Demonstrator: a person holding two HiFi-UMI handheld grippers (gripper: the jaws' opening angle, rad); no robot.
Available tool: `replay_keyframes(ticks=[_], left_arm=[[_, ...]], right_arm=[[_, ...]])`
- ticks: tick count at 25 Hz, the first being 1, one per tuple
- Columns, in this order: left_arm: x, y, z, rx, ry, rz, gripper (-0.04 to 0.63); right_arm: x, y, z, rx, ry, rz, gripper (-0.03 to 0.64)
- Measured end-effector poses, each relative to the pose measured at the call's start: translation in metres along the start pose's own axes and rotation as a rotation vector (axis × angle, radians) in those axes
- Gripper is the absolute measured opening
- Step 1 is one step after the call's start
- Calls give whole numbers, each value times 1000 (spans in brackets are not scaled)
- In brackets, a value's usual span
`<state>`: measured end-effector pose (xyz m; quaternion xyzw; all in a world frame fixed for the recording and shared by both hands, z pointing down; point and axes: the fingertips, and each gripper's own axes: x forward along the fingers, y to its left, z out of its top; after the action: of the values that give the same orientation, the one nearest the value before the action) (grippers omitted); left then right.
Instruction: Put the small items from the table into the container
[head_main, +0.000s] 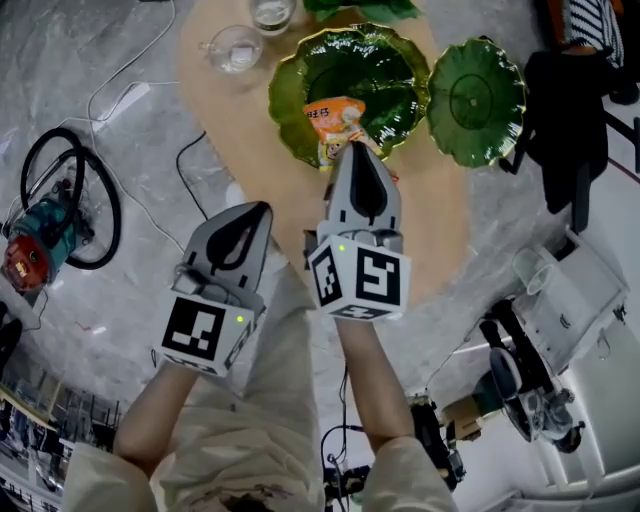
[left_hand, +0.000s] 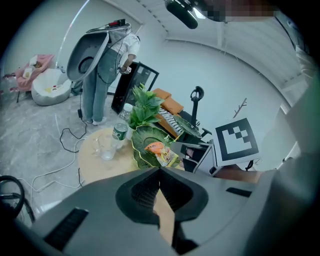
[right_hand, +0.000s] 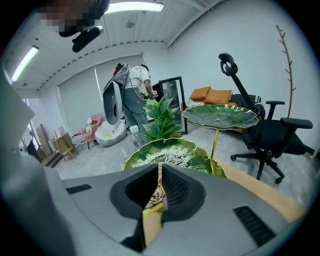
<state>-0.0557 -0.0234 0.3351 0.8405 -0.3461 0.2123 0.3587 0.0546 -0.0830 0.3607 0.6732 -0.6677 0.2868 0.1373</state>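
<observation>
A green leaf-shaped dish (head_main: 345, 75) stands on the oval wooden table (head_main: 440, 230). An orange and yellow snack packet (head_main: 333, 122) hangs over the dish's near rim. My right gripper (head_main: 352, 148) is shut on the packet's near edge; in the right gripper view the packet (right_hand: 158, 192) shows pinched between the jaws, with the dish (right_hand: 175, 152) just beyond. My left gripper (head_main: 262, 208) hovers off the table's near left edge, shut with nothing in it. The left gripper view shows its tips (left_hand: 159, 171) meeting, and the packet (left_hand: 159, 151) in the dish (left_hand: 142, 137) ahead.
A glass cup (head_main: 235, 48) and a bottle (head_main: 272, 12) stand at the table's far side beside a plant (left_hand: 144, 107). A smaller green leaf plate (head_main: 476, 100) stands on a stem at the right. A black office chair (head_main: 570, 120), floor cables (head_main: 150, 215) and a person (right_hand: 134, 95) surround the table.
</observation>
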Motion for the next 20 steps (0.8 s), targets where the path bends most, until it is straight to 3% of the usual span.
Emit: replay_keyframes(ticks=[11,16,20], left_arm=[[1,-20,-5,-1,-13,2,6],[4,-36,-9,57,-8,18,6],[5,-49,-14,12,-16,-9,6]], right_arm=[[-15,-12,3,10,-22,4,6],[-27,-24,-3,13,-28,9,6],[-38,-35,-9,18,-26,2,6]])
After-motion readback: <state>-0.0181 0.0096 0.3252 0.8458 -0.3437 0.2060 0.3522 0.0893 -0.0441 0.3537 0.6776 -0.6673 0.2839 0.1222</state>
